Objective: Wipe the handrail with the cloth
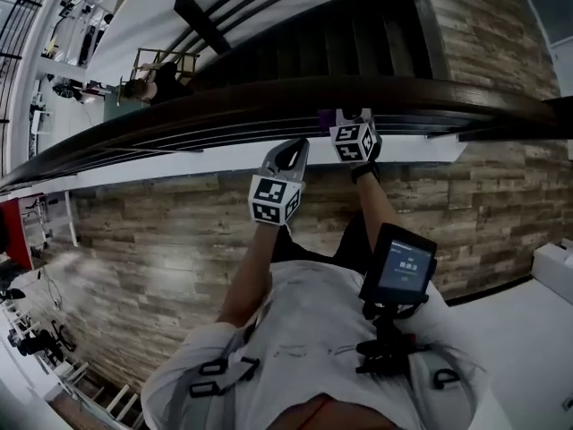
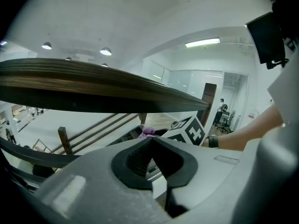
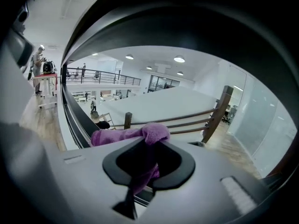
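Observation:
The dark wooden handrail (image 1: 269, 106) curves across the head view from lower left to right. My right gripper (image 1: 354, 116) is up against its near side, shut on a purple cloth (image 1: 324, 115). In the right gripper view the cloth (image 3: 135, 135) bunches over the jaws of the right gripper (image 3: 149, 146), and the handrail (image 3: 196, 27) arches close overhead. My left gripper (image 1: 288, 153) hangs just below the rail, left of the right one, shut on nothing. In the left gripper view the handrail (image 2: 93, 85) passes above the left gripper (image 2: 150, 141), with the cloth (image 2: 148, 131) beyond.
Wood-plank flooring (image 1: 161, 249) lies under me. Beyond the rail are a lower stair railing (image 1: 260, 7) and a seated person (image 1: 152, 83) far below. A chest-mounted screen (image 1: 400, 267) sits by my right forearm. A white box (image 1: 555, 271) stands at the right.

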Tool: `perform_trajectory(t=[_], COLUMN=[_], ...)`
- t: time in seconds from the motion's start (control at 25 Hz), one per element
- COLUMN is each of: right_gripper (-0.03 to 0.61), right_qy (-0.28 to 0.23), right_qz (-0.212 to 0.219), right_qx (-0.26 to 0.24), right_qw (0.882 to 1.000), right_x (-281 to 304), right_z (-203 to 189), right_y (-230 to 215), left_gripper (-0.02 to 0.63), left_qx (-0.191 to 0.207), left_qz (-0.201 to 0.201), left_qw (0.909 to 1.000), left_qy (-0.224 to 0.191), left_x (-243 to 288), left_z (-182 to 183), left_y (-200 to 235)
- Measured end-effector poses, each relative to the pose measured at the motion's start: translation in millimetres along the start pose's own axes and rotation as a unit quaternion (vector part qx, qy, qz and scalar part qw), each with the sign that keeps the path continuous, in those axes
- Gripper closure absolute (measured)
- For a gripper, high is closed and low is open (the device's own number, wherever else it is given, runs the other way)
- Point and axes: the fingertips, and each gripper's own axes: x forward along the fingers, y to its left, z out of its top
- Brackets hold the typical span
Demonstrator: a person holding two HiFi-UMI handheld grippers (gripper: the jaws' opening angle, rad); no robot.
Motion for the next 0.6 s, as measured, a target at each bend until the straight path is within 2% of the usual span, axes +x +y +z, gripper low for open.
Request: perform_trajectory(t=[0.32,0.6], right_gripper=[0.526,0.526], right_qy=[0.021,0.04], right_qz=[-0.088,-0.176], right_qx=[0.041,0.066], right_qw=[0.995,0.981], right_x=[-29,-66], right_z=[-64,-125], right_y=[-151,-297], left_gripper=[0.612,0.612], left_qx=[0.023,0.042], left_qz=[-0.084,-0.149], left_qw=[0.9959,0.9874], left_qy=[0.025,0.029], left_x=[95,174], left_z=[1,12], left_y=[-101,-194])
